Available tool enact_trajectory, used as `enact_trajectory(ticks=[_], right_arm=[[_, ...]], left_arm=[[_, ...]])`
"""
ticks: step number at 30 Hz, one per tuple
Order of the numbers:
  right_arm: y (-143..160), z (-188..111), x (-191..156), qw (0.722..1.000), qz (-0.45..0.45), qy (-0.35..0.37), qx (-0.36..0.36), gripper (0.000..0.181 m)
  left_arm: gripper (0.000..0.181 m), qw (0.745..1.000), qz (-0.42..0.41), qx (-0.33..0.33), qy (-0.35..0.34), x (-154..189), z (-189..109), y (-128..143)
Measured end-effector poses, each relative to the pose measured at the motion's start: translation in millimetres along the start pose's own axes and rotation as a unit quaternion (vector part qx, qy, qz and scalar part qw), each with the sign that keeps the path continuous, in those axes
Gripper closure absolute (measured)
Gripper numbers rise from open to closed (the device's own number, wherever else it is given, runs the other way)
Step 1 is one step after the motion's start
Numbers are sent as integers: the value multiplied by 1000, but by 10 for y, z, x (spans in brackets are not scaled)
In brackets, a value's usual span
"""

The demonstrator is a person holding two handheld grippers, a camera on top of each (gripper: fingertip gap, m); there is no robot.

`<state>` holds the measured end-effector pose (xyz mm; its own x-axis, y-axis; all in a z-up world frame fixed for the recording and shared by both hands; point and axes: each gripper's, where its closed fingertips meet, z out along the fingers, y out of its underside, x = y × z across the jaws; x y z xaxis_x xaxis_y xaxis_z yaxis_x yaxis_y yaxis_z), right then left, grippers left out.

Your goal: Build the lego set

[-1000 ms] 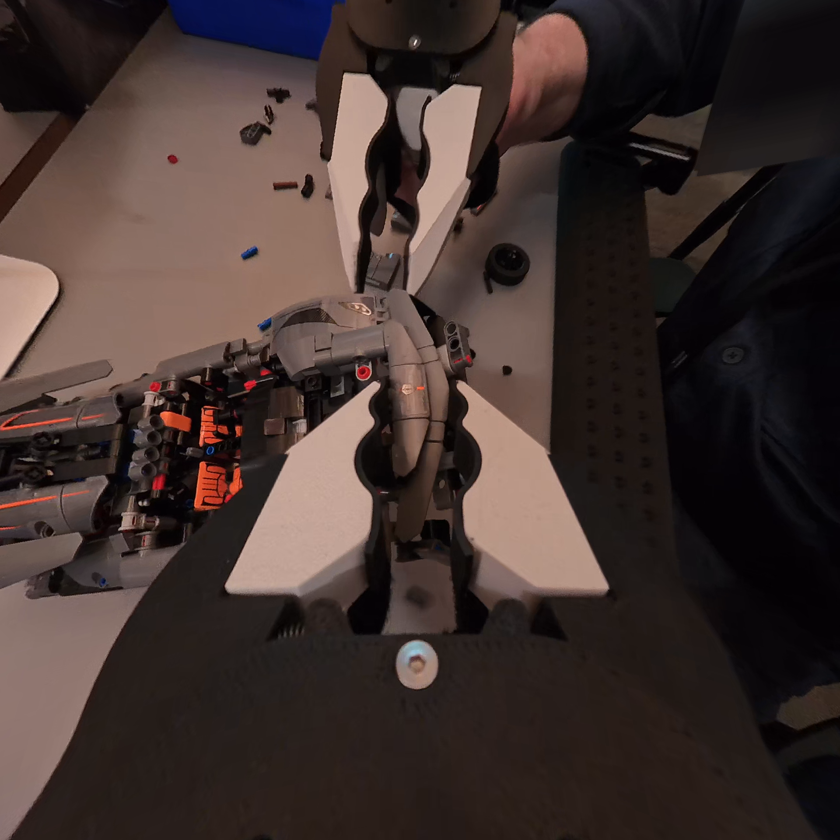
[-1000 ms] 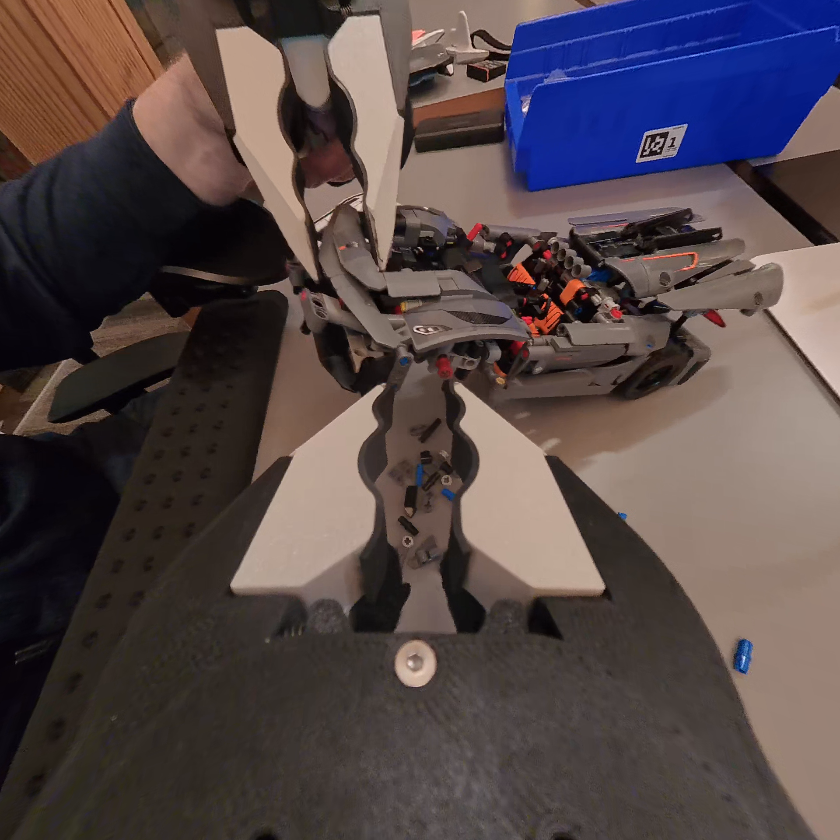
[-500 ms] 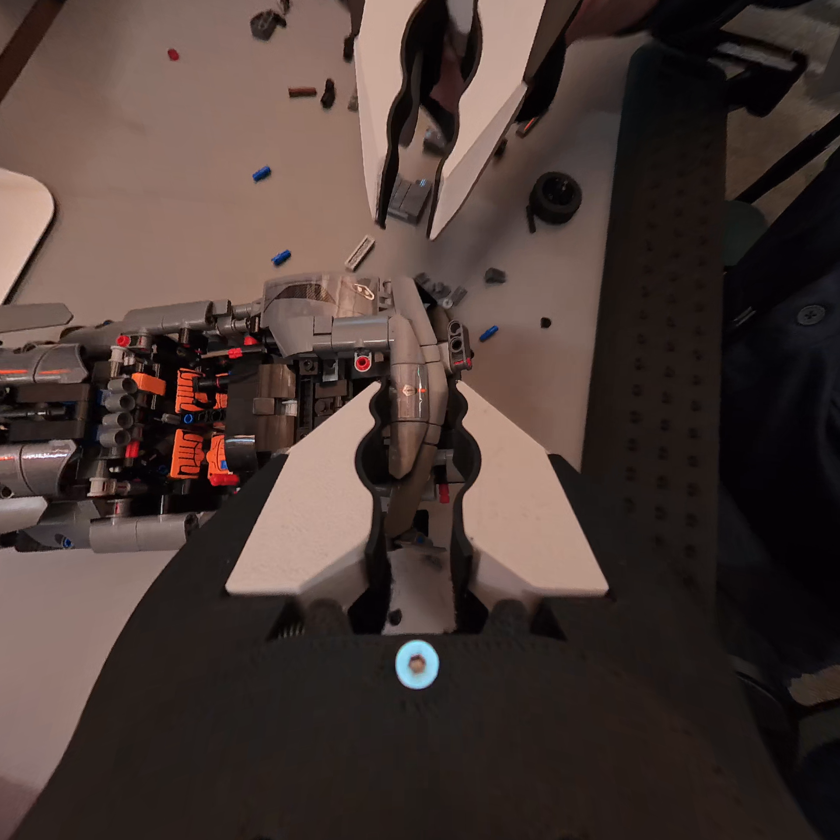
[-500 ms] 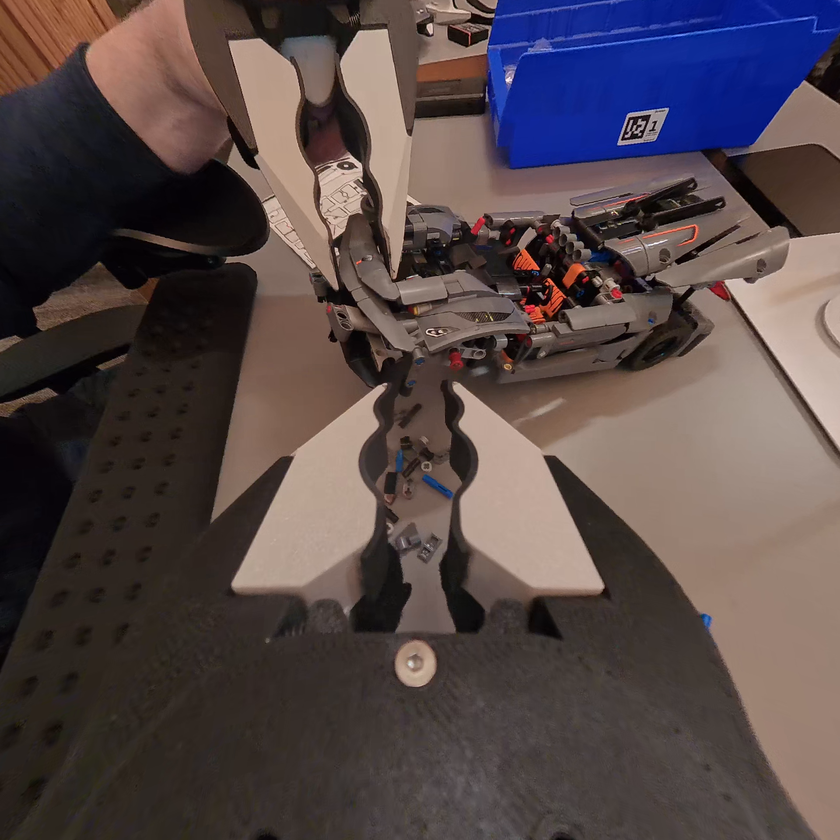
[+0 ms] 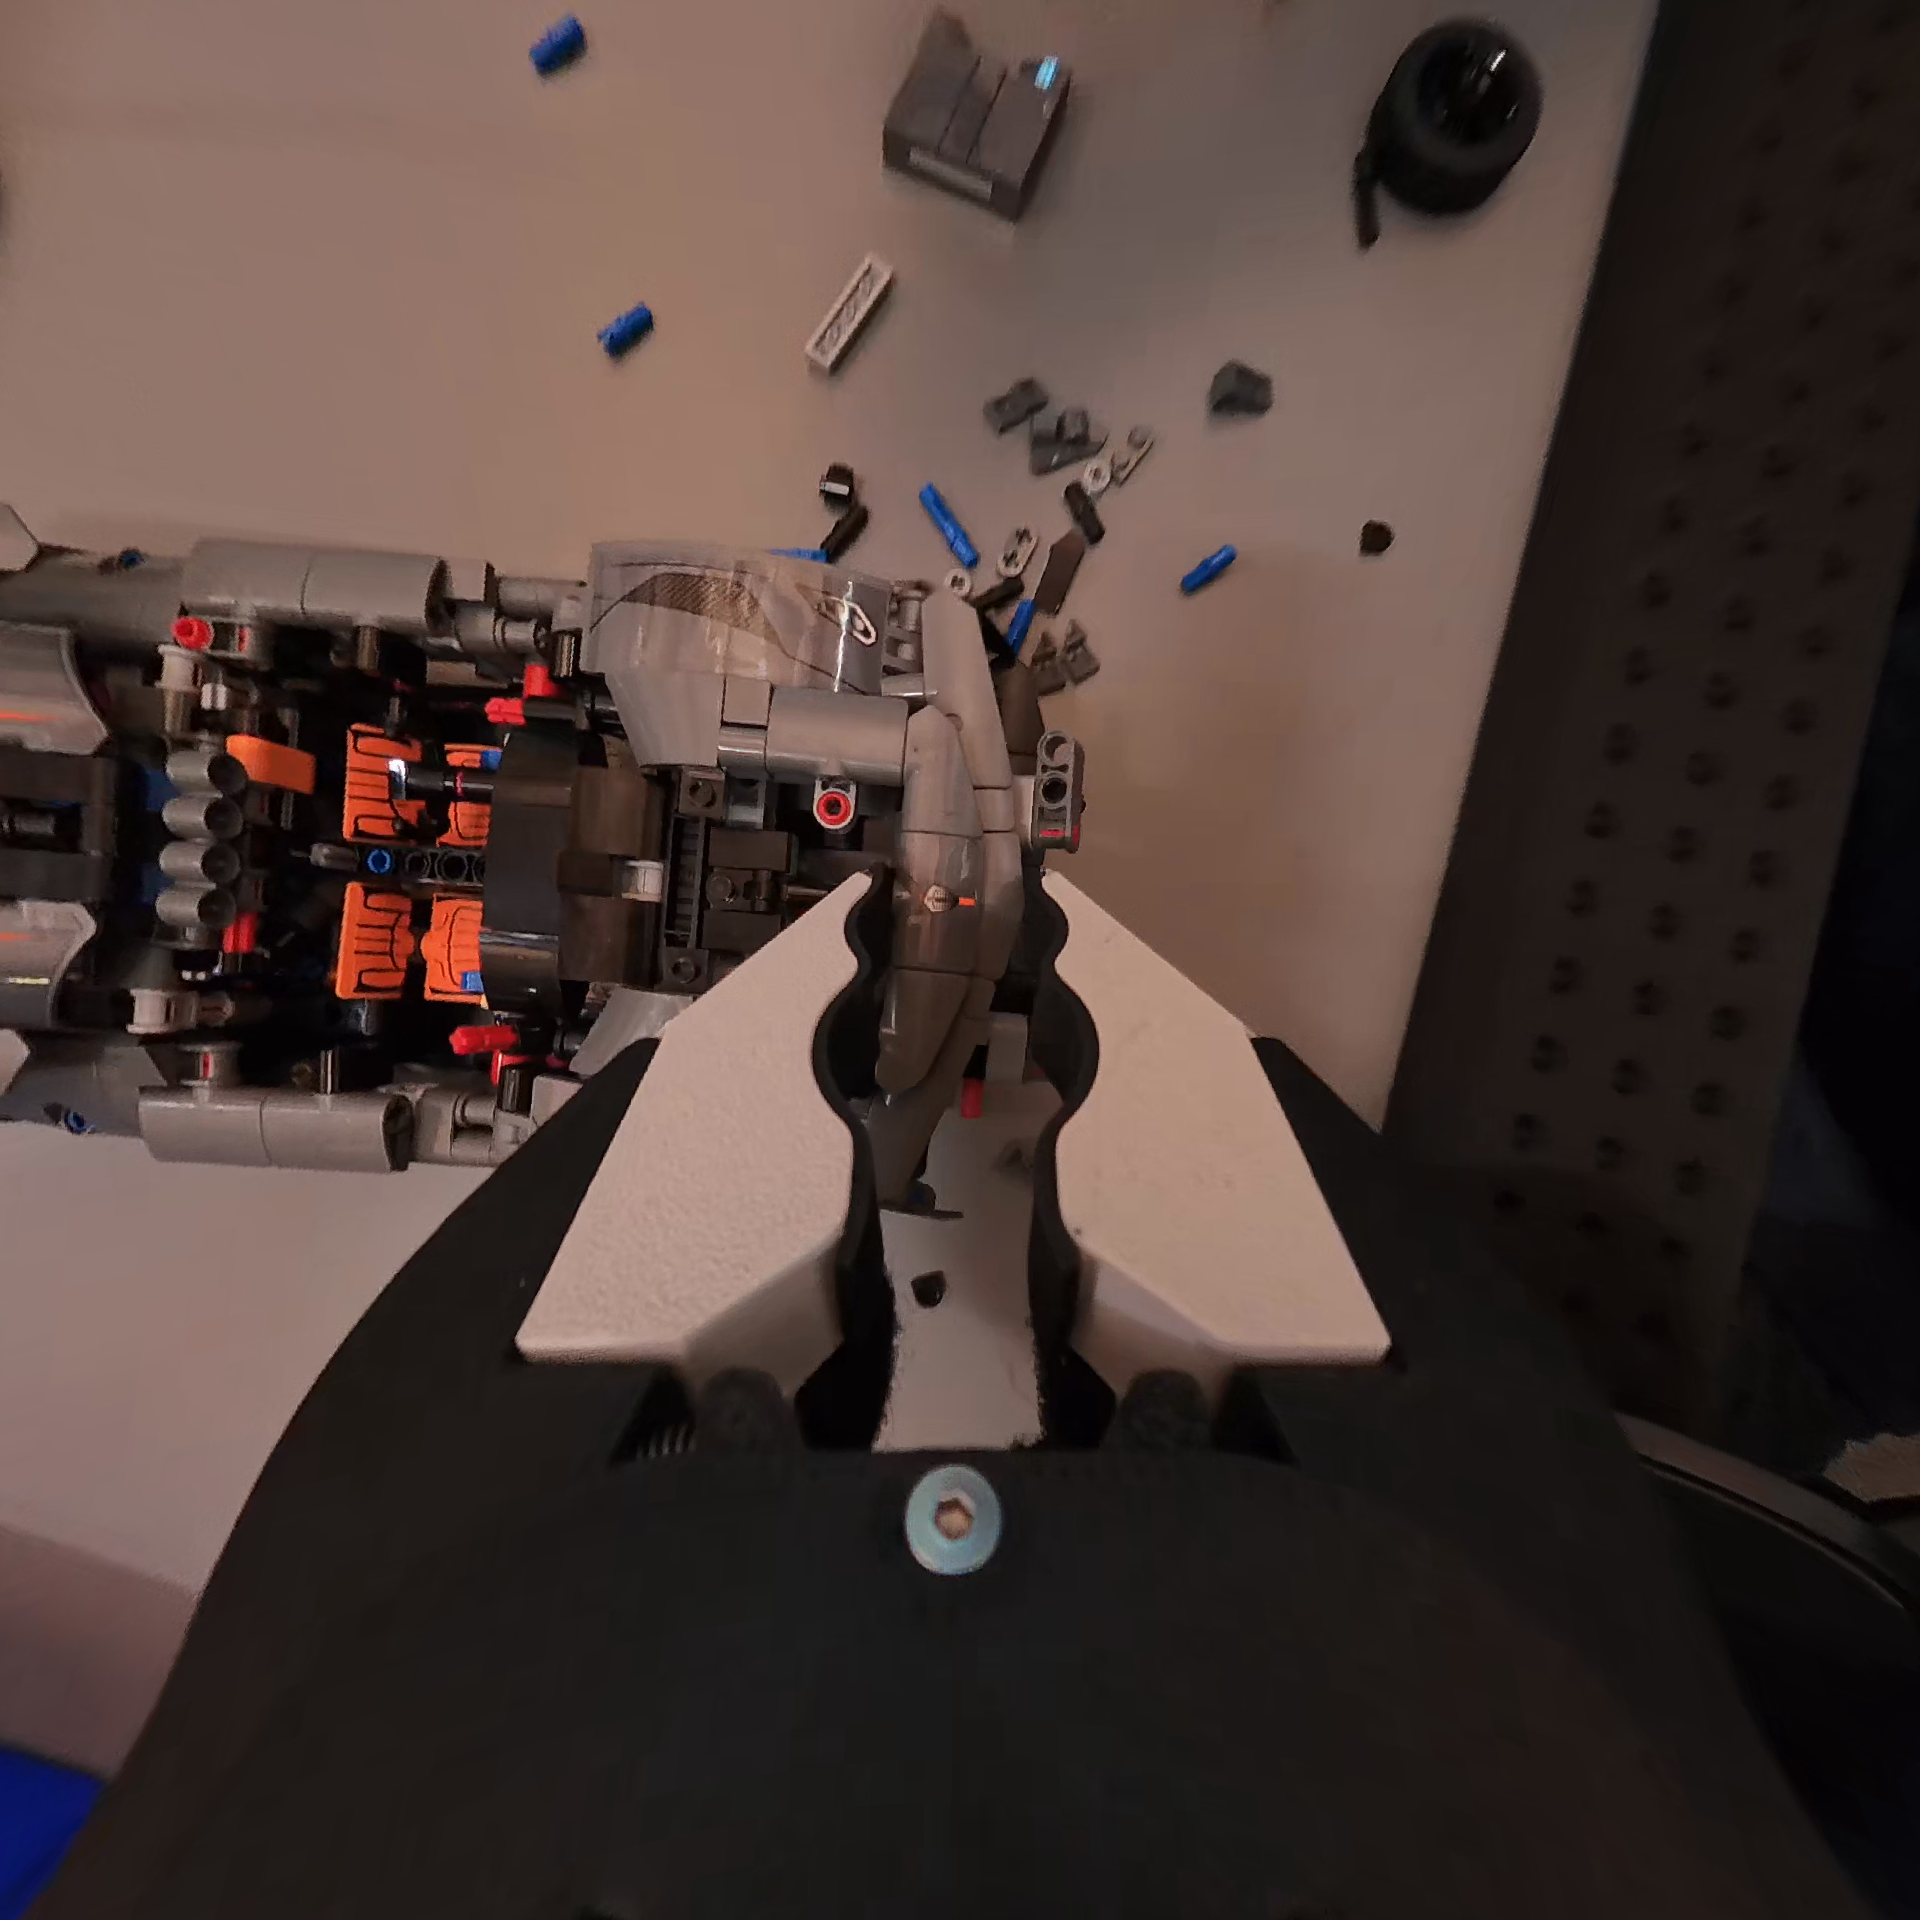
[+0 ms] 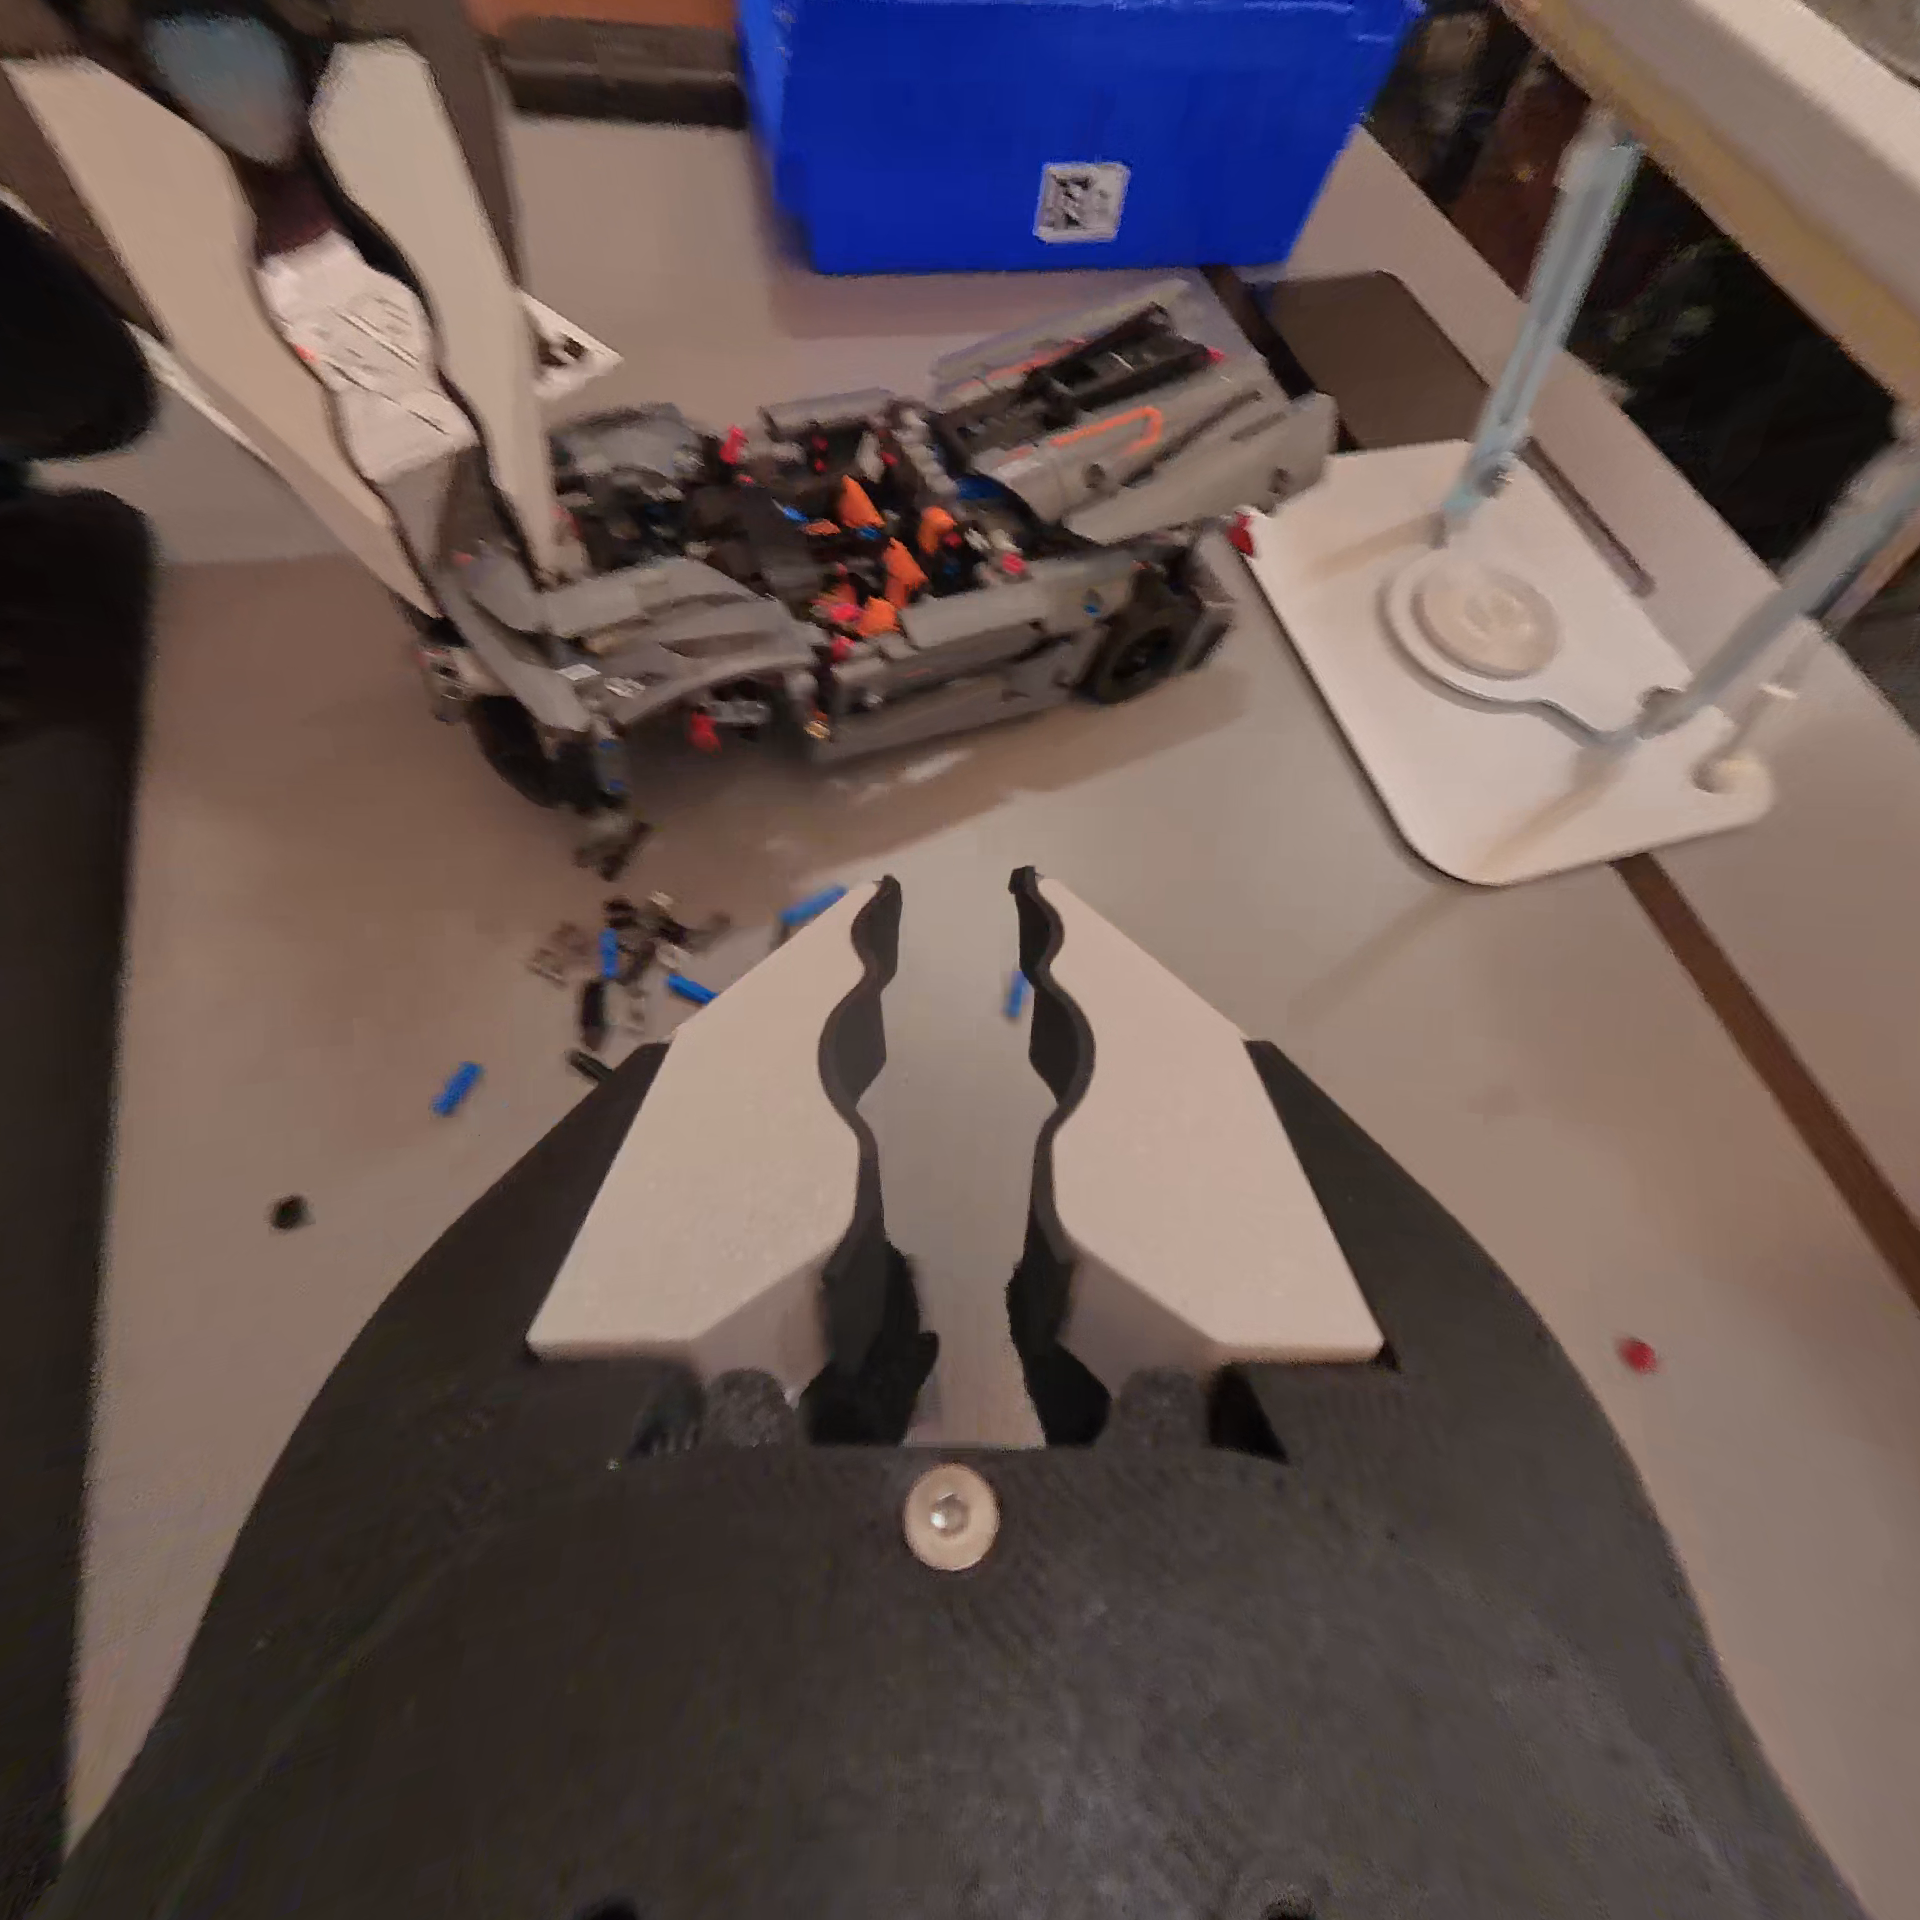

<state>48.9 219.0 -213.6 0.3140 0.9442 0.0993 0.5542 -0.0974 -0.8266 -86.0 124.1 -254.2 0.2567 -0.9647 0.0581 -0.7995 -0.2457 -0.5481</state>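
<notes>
Grey curved panels at the front end of the lego car are held between the fingers of the left gripper, which are closed on that nose part. One car is seen, lying on the desk, its long axis running from the left gripper away to the left in the left wrist view. In the right wrist view the same car lies across the far side of the desk, nose to the left, tail to the right.

The right gripper is held above the bare desk, well apart from the car, with its fingers partly open and nothing between them. The loose pieces lie near and to the left of its tips, between it and the car nose, so this gripper is judged to be the nearer one for the next pick.

Among the loose pieces about five small blue pins are counted in the left wrist view, one of them on the far side. One black tyre, one dark grey sub-assembly and one flat light grey plate are seen beyond them. Several small dark pieces cannot be counted surely. One blue bin and one white lamp base stand farther away.
</notes>
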Motion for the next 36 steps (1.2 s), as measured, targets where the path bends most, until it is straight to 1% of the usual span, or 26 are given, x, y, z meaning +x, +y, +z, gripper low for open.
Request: enact_trajectory(ticks=[2, 3, 4, 5, 7, 8, 9, 10, 12, 14, 16, 17, 19, 21, 24, 27, 29, 36], right_arm=[[138, -98, 267, 997, -20, 56, -40, 161], [252, -176, 419, 993, -36, 87, -76, 162], [403, -282, 582, 983, -53, 119, -125, 165], [536, -424, 758, 971, -67, 157, -170, 164], [727, -732, 1024, 948, -73, 209, -228, 170], [834, -881, 1129, 939, -58, 226, -254, 171], [933, -1008, 1211, 933, -32, 235, -269, 168], [1018, -1091, 1258, 934, -4, 230, -272, 169], [1197, -1201, 1323, 938, 56, 211, -270, 168], [1381, -1273, 1371, 938, 94, 196, -271, 164], [1551, -1296, 1422, 936, 108, 196, -272, 166], [1636, -1295, 1430, 932, 109, 197, -284, 167], [1693, -1262, 1452, 928, 92, 205, -298, 167], [1660, -1153, 1385, 931, 84, 191, -300, 168], [1647, -1022, 1304, 922, 26, 195, -333, 167], [1593, -864, 1159, 925, 0, 174, -337, 168], [1588, -818, 1112, 921, -21, 173, -348, 168], [1489, -725, 1030, 927, -46, 164, -334, 169]], left_arm=[[160, 1000, 3, -16, -11, -17, 12, 31], [160, 999, 4, -28, -18, -26, 23, 61], [160, 999, 5, -40, -24, -34, 37, 97], [159, 998, 5, -49, -28, -41, 53, 135], [159, 997, 3, -67, -34, -53, 82, 214], [160, 996, 2, -76, -36, -58, 92, 250], [159, 996, 0, -82, -39, -64, 99, 277], [159, 996, -2, -84, -41, -66, 109, 292], [159, 995, -2, -91, -40, -60, 136, 313], [159, 994, -1, -102, -41, -56, 158, 348], [160, 994, -1, -105, -38, -52, 177, 366], [160, 994, -3, -105, -37, -52, 178, 370], [160, 994, -5, -105, -38, -59, 174, 374], [159, 993, -8, -109, -39, -64, 178, 394], [160, 992, -11, -117, -42, -75, 191, 429], [160, 992, -15, -116, -42, -71, 188, 439], [159, 993, -19, -111, -40, -69, 193, 436], [155, 993, -28, -114, -34, -57, 208, 451]])
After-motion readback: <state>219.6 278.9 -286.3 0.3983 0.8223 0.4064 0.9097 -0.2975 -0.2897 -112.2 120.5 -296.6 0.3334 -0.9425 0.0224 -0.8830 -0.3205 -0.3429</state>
